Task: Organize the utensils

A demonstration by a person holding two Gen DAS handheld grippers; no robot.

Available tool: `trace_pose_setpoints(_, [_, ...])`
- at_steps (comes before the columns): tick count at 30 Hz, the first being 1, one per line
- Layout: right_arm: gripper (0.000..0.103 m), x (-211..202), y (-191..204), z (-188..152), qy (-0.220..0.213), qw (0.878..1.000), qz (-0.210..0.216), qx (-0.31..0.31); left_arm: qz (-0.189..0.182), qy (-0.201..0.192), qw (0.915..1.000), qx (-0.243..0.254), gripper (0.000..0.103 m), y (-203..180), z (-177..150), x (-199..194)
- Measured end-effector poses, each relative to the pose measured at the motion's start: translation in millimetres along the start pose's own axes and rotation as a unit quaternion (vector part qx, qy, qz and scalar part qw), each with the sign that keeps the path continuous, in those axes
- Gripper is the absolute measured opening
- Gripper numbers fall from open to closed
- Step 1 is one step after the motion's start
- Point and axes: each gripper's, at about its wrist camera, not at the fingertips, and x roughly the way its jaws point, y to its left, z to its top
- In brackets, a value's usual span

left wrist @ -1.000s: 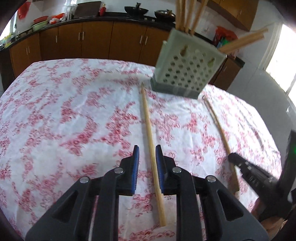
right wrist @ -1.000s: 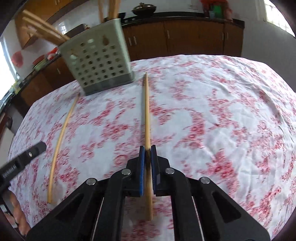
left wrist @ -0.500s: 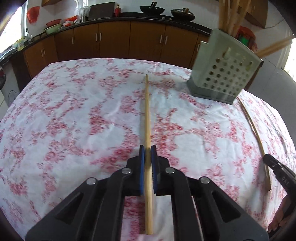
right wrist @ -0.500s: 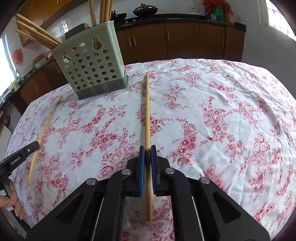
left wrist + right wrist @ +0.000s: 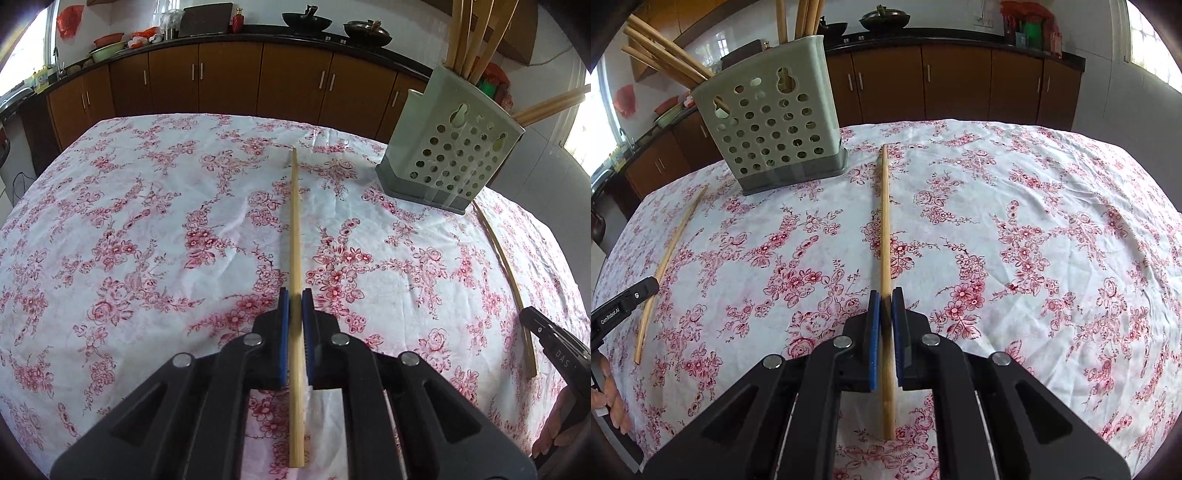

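Note:
My left gripper (image 5: 295,295) is shut on a long wooden chopstick (image 5: 294,221) that points forward along the fingers. My right gripper (image 5: 885,295) is shut on a second wooden chopstick (image 5: 884,221) in the same way. A grey-green perforated utensil holder (image 5: 450,155) with several chopsticks standing in it sits at the far side of the table; it also shows in the right wrist view (image 5: 772,129). Each view shows the other gripper's chopstick low over the cloth (image 5: 506,273) (image 5: 668,254), with that gripper's tip (image 5: 554,343) (image 5: 624,306) beside it.
The table carries a white cloth with red flowers (image 5: 147,240). Brown kitchen cabinets (image 5: 229,81) with a dark counter holding pots and bowls run behind the table. A bright window is at the right edge of the left wrist view.
My left gripper has closed on its chopstick, which a second ago lay between open jaws. The right gripper has stayed shut on its chopstick. Both views have shifted slightly relative to the holder.

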Motion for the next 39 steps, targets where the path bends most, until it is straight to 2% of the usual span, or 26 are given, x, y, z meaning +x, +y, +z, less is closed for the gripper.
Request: trace_pose_setpoints(39, [0.008, 0.8, -0.5, 0.0, 0.0, 1.0, 0.001, 0.0, 0.004, 0.001, 1.0, 0.002, 0.01, -1.0, 1.0, 1.1])
